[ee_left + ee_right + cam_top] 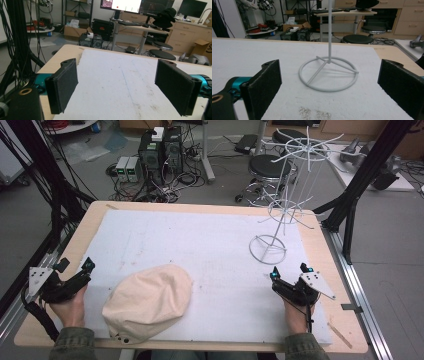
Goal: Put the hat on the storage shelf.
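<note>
While nothing is yet held, I list the items from my left across to my right.

1. Left gripper. Jaws spread wide with nothing between them, hovering low at the near left edge of the worktop. Seen from its own camera, the left gripper faces bare white mat, with open ground ahead. I judge it is parked here so the jaws can swing in on the cap without a first opening move.

2. Cap. Cream fabric, lying crown up in a soft dome on the mat, just beside my left gripper on its inner side and well apart from my right one. Its near edge, where two small eyelets show, reaches the front rim of the worktop. It sits slack and unsupported, so I expect it to fold when pinched.

3. Right gripper. Jaws likewise apart and empty, held at the near right of the mat. Its own camera has the right gripper aimed squarely at item 4.

4. Stand. White wire hat rack, upright, straight ahead of my right gripper and near it; ring base flat on the mat, thin pole rising to spoked tiers. Placed within reach, probably as the cap's destination, with my right gripper ready to steady it.
</note>
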`<state>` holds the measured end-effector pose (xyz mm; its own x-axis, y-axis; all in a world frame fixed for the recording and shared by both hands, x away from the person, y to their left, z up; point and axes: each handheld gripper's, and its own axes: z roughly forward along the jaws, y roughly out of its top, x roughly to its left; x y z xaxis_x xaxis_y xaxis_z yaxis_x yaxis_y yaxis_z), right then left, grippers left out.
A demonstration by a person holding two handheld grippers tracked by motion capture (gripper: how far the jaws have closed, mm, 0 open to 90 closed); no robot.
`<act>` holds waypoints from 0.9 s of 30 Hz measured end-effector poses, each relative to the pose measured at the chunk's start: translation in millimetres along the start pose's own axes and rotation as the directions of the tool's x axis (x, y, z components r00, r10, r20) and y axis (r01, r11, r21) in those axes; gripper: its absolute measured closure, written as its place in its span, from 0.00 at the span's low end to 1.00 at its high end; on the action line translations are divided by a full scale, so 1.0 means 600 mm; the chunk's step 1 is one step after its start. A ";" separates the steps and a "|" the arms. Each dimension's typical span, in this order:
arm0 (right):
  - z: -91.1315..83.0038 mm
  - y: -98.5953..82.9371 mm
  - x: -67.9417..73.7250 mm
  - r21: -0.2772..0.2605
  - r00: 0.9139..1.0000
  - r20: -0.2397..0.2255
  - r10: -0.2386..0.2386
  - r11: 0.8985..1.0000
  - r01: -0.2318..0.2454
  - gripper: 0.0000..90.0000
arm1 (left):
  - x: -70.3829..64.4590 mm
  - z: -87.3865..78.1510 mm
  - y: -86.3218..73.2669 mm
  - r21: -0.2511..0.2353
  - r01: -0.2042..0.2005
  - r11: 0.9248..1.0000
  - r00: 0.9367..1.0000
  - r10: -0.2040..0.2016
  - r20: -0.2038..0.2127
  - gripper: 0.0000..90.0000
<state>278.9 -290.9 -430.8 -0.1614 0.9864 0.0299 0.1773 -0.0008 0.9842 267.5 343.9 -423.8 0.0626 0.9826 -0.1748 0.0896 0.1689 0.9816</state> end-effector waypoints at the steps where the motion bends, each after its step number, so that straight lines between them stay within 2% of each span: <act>1: 0.000 0.000 0.000 -0.001 1.000 0.000 0.002 1.000 -0.002 0.05 | 0.000 0.000 0.000 0.001 0.000 1.000 1.000 0.000 0.001 0.21; 20: 0.001 0.000 -0.001 0.010 1.000 -0.005 0.015 1.000 -0.015 0.05 | 0.001 -0.001 0.000 -0.003 -0.002 1.000 1.000 0.002 0.002 0.21; 24: 0.001 0.000 -0.001 0.009 1.000 -0.007 0.015 1.000 -0.015 0.05 | -0.004 -0.001 0.003 0.000 -0.037 0.999 0.999 0.037 0.001 0.21; 27: 0.002 -0.001 -0.001 0.016 1.000 -0.011 0.015 1.000 -0.015 0.05 | -0.006 0.001 0.004 0.000 -0.027 1.000 1.000 0.027 0.016 0.21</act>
<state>279.8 -291.4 -431.5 -0.1692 0.9845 0.0466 0.1947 -0.0129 0.9808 268.2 340.4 -421.0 0.0809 0.9854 -0.1499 0.0875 0.1427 0.9859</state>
